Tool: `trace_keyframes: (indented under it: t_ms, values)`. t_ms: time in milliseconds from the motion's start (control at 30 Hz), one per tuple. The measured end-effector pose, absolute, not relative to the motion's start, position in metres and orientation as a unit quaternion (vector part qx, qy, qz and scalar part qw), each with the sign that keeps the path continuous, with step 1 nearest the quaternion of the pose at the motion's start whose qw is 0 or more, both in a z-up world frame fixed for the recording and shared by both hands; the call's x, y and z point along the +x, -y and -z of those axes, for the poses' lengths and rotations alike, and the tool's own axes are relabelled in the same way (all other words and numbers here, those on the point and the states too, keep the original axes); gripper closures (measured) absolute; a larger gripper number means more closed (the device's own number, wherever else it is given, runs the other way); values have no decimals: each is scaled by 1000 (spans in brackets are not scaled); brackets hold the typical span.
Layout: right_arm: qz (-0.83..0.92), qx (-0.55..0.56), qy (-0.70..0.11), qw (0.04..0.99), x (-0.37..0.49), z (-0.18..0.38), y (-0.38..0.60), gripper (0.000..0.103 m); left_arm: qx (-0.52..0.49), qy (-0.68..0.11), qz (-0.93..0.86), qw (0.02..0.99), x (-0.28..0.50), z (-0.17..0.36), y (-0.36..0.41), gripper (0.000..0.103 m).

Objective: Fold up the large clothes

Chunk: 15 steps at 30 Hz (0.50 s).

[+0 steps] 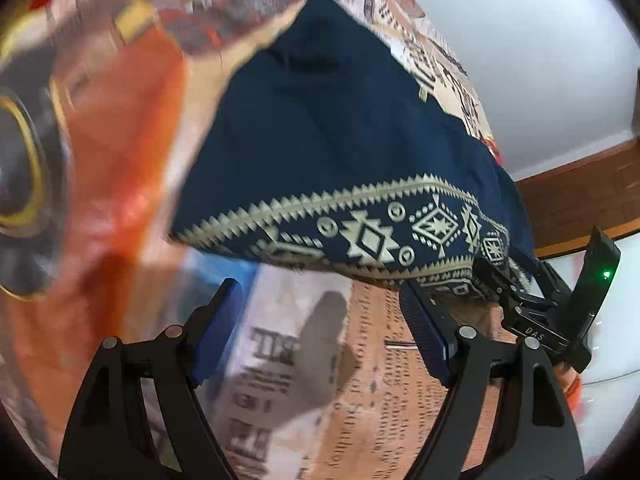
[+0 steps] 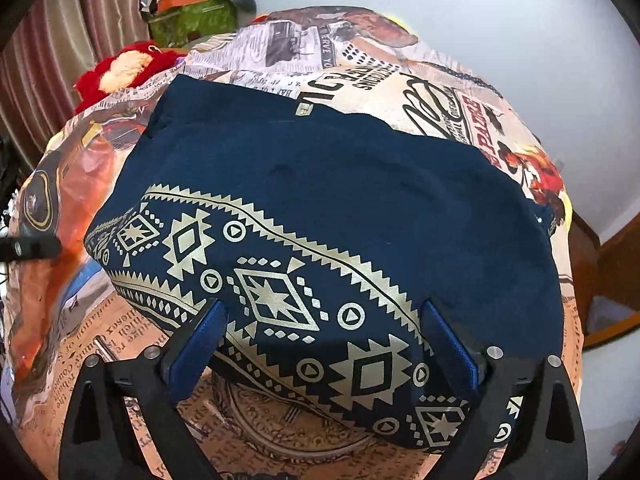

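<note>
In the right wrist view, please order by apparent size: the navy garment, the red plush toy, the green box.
1. navy garment, largest, though nearest the camera.
2. green box.
3. red plush toy, similar to the box; ranking unsure.

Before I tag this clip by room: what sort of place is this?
Probably a bedroom. The navy garment lies on a newspaper-print bedsheet, with a red stuffed toy and curtains beyond.
</note>
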State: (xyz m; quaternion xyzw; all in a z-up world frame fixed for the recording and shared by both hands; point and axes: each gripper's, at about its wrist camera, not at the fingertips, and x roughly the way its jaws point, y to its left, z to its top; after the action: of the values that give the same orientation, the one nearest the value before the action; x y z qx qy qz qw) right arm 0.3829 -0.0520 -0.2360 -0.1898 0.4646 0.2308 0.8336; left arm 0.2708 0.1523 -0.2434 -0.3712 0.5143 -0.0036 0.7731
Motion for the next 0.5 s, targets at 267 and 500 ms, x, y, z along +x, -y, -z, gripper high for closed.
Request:
trace_keyframes:
  t_ms: [267,500]
  values:
    - [-244,-174,-428,853,389,196,54,6,-497,-498,55,709,289,273,-152,23]
    - [-229,-228,-415,850,403,207,40,6,-570,-443,54,690,307,294,-169,23]
